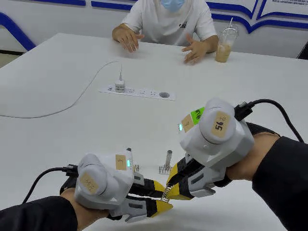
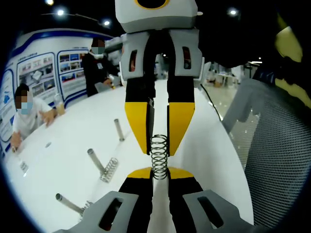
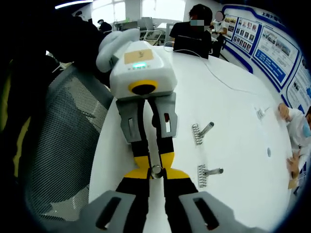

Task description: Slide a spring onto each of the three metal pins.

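Note:
A short steel spring [image 2: 159,155] hangs between my two grippers, which meet tip to tip above the white table. My left gripper [image 2: 159,174] is shut on its near end, and my right gripper [image 2: 159,145] clamps the far end from the opposite side. In the right gripper view the spring [image 3: 156,170] shows end-on between my right gripper [image 3: 156,174] and the left gripper [image 3: 154,162]. One bare pin [image 2: 119,129] stands farthest off. Two other pins [image 2: 95,159] [image 2: 68,204] each carry a spring [image 2: 109,170] at the base. From the head view the spring [image 1: 166,192] sits low and central.
A white power strip [image 1: 139,92] with a plugged cable lies mid-table. A person sits across the table [image 1: 72,77] with hands resting on it, an iced drink cup [image 1: 224,45] beside them. A mesh chair [image 2: 277,145] stands beyond the table edge.

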Motion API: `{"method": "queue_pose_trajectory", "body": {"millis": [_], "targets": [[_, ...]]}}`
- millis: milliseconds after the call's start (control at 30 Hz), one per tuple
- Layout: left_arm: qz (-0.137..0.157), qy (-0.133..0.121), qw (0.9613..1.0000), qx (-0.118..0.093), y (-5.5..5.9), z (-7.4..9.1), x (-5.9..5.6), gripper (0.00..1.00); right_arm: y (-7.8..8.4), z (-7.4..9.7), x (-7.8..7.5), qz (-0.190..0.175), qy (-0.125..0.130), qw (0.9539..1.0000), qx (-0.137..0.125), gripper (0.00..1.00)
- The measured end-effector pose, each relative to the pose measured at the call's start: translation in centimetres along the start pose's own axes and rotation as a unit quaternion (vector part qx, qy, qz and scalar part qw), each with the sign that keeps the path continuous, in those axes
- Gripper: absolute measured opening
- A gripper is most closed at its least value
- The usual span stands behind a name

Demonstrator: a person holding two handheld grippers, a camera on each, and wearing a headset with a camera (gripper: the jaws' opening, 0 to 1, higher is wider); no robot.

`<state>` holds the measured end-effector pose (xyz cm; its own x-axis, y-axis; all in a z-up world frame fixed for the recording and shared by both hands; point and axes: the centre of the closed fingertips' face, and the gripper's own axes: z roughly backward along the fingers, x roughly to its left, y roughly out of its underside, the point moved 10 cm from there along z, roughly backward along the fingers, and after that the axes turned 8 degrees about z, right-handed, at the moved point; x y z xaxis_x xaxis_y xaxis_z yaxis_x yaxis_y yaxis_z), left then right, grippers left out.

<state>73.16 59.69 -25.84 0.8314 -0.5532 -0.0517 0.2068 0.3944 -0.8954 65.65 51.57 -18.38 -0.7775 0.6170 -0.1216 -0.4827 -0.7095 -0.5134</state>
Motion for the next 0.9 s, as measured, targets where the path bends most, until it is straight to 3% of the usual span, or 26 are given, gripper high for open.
{"method": "queue_pose_trajectory", "body": {"millis": [133,433,900], "targets": [[0.001,-0.001,1.0000,-0.007,-0.1,0.1,0.1,0.12,0.0,0.3,-0.2,-0.001,0.003,1.0000,0.000,0.12],[0.019,-0.006,0.9997,-0.014,0.1,0.3,0.1,0.25,1.0,1.1,-0.7,-0.014,0.015,0.9997,0.011,0.12],[0.045,-0.027,0.9985,-0.017,1.4,2.7,0.1,0.41,4.1,4.6,-2.3,-0.058,0.058,0.9963,0.024,0.12]]}}
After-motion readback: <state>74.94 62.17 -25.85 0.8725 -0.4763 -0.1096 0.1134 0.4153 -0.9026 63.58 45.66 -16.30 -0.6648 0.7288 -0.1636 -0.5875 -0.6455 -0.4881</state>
